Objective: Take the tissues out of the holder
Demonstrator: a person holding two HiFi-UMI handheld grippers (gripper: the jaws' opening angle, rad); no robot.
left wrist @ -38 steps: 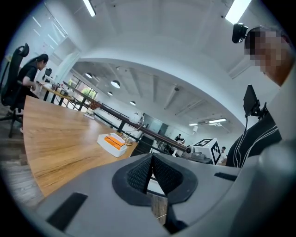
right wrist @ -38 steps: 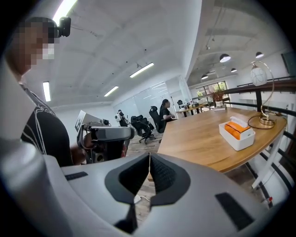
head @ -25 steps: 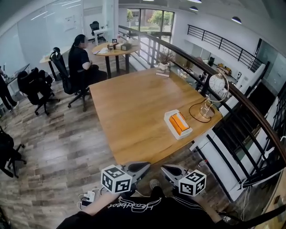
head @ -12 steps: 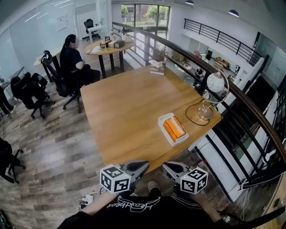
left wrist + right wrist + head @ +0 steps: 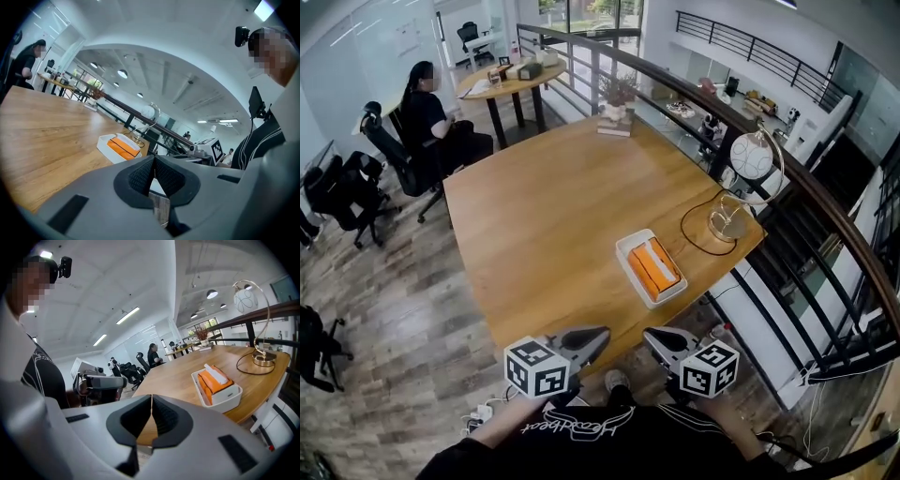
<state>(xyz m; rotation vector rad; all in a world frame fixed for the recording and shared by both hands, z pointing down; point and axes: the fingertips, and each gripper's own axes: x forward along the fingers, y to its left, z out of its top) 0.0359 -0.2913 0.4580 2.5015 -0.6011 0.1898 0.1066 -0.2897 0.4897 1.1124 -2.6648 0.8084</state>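
Note:
A white holder [image 5: 630, 246] stands near the front right corner of the wooden table [image 5: 544, 216], with an orange pack of tissues [image 5: 654, 269] lying in it. In the right gripper view the holder [image 5: 220, 401] and the tissues [image 5: 212, 378] show a white sheet poking up on top. The left gripper view has the holder [image 5: 105, 144] and tissues [image 5: 123, 146] ahead. My left gripper [image 5: 602, 333] and right gripper [image 5: 649, 336] hover just short of the table's front edge, both shut and empty, apart from the holder.
A globe-shaped lamp [image 5: 753, 157] with a black cord [image 5: 694, 230] stands at the table's right edge by a railing [image 5: 825, 220]. A plant on books [image 5: 616, 117] sits at the far end. A seated person [image 5: 427, 117] and office chairs [image 5: 342, 187] are at the left.
The table and holder have come nearer and lower in the head view as both grippers advanced toward the table's front edge. Both stay shut.

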